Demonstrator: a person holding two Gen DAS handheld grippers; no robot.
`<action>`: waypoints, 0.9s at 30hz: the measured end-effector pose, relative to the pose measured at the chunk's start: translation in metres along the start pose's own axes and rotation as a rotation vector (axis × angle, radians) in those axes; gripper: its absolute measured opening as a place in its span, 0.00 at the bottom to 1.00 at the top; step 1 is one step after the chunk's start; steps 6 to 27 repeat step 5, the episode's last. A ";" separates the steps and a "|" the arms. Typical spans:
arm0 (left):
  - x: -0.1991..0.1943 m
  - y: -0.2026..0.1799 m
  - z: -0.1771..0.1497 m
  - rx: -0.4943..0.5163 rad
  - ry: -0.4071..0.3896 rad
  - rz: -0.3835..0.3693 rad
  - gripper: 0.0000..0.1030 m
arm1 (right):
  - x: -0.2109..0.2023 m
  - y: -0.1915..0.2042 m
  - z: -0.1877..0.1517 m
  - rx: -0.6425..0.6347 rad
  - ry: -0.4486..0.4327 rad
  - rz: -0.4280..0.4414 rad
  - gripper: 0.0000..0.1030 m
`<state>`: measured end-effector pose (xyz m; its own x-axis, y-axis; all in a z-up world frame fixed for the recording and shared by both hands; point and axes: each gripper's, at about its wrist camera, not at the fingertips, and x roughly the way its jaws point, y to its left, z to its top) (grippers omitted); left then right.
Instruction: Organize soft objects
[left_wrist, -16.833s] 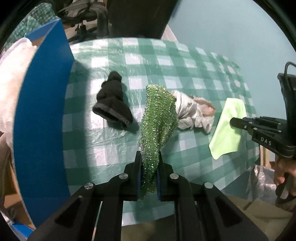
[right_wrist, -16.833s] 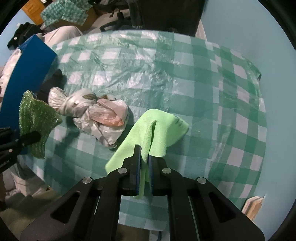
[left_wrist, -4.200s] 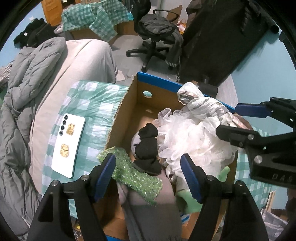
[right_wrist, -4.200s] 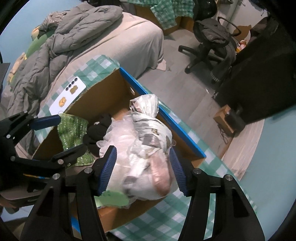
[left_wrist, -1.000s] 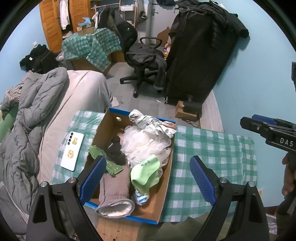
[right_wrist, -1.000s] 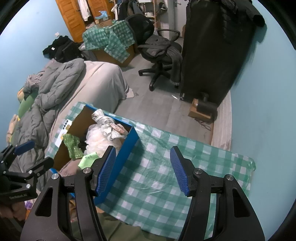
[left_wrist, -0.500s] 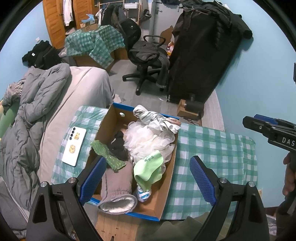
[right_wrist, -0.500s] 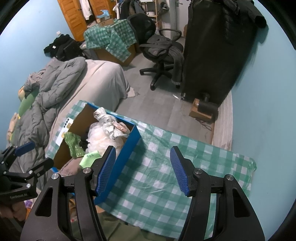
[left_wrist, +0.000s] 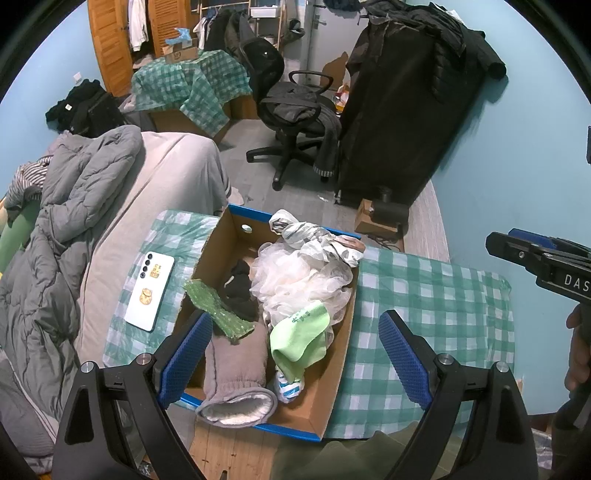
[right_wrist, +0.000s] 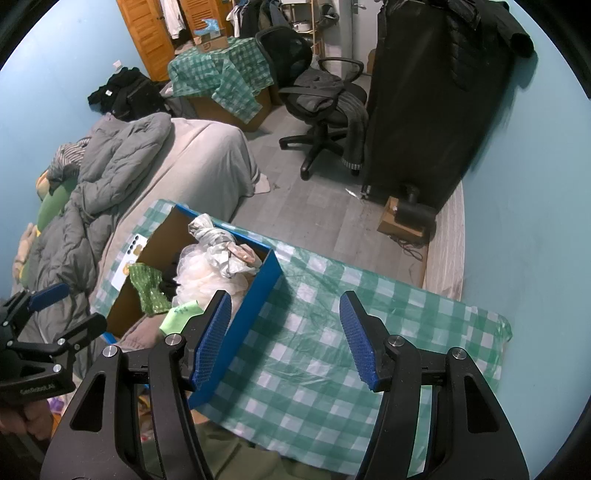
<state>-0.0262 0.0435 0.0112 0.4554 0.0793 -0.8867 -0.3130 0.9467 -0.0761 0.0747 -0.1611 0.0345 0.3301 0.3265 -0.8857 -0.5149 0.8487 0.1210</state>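
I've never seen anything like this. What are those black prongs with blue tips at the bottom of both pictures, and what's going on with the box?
Each is a hand-held gripper; a person carries one per hand, with a camera looking along its fingers. One picture is from the left gripper, the other from the right gripper. Both are open and hold nothing. On the checked tablecloth stands a cardboard box holding soft things: a light green cloth, a sparkly green cloth, white netting, a knotted plastic bag. A white phone lies beside it.
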 end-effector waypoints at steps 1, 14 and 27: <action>0.000 0.000 0.000 0.000 -0.001 0.000 0.90 | 0.000 0.000 0.000 -0.001 0.000 0.000 0.58; 0.000 0.001 0.000 -0.001 0.000 0.001 0.90 | 0.000 0.001 0.000 0.000 0.000 0.000 0.58; 0.000 0.001 0.000 -0.001 0.000 0.001 0.90 | 0.000 0.001 0.000 0.000 0.000 0.000 0.58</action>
